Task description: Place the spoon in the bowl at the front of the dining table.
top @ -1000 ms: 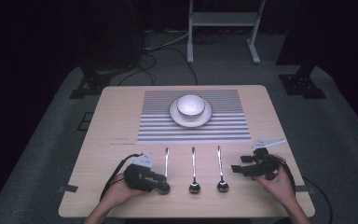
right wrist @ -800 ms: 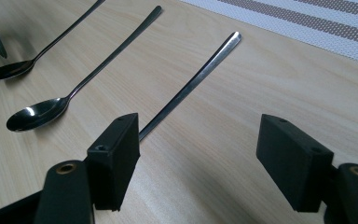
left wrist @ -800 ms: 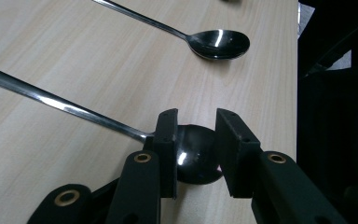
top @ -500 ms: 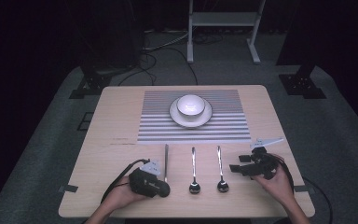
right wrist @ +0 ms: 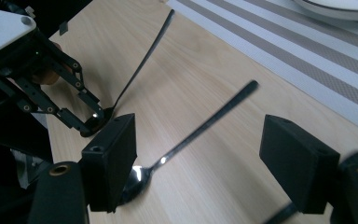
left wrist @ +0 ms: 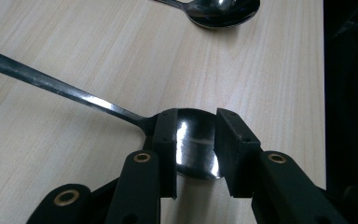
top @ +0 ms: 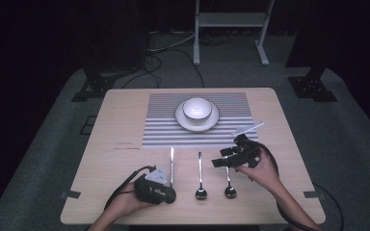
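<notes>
Steel spoon (left wrist: 193, 140) nearest the table's (top: 115, 120) front-left corner has its bowl between the left gripper's (top: 166, 192) nearly clenched fingers (left wrist: 165, 140), the pickup apparently beginning; the right gripper (top: 231, 158) hovers released above another spoon (top: 229, 185); next likely a firm squeeze and lift.

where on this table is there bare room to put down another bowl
The widest bare wood is the table's left side, between its left edge and the striped placemat. A narrower strip lies right of the placemat. The near edge is crowded: three spoons, left, middle, right, with the left gripper and right gripper. The bowl and plate take the placemat's middle.
</notes>
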Tool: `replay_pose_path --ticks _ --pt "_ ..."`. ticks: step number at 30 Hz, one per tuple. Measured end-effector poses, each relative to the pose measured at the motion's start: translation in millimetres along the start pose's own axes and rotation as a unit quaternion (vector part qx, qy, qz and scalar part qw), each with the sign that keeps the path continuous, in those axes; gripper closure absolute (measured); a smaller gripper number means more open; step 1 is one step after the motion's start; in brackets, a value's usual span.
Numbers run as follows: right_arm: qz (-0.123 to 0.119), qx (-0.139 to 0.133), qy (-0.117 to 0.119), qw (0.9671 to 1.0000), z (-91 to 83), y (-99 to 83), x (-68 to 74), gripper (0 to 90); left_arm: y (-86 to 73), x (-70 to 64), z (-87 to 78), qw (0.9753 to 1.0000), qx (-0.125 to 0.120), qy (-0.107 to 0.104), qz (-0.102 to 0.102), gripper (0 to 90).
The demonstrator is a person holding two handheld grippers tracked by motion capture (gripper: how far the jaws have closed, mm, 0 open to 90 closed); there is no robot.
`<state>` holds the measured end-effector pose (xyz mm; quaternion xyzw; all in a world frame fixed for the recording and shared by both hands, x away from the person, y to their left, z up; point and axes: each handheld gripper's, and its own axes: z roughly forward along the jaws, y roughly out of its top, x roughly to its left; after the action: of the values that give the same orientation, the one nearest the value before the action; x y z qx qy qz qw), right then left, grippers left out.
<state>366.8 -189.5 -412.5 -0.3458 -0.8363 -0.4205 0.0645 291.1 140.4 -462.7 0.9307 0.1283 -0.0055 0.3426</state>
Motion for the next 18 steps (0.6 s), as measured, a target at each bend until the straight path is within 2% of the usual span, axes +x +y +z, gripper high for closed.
replay_pose_path --ticks 3,6,18 --pt "-0.001 0.010 0.015 0.9998 10.3 13.9 3.6 25.9 -0.1 0.7 0.1 1.0000 -0.001 -0.001 0.002 69.6" --pt "-0.008 0.024 0.019 0.9995 19.2 25.8 6.5 25.9 0.0 0.6 0.5 1.0000 -0.003 0.000 0.003 69.6" --pt "-0.021 0.068 0.027 0.9971 53.2 57.7 10.4 25.9 -0.4 1.4 0.7 1.0000 -0.006 0.001 0.008 69.6"
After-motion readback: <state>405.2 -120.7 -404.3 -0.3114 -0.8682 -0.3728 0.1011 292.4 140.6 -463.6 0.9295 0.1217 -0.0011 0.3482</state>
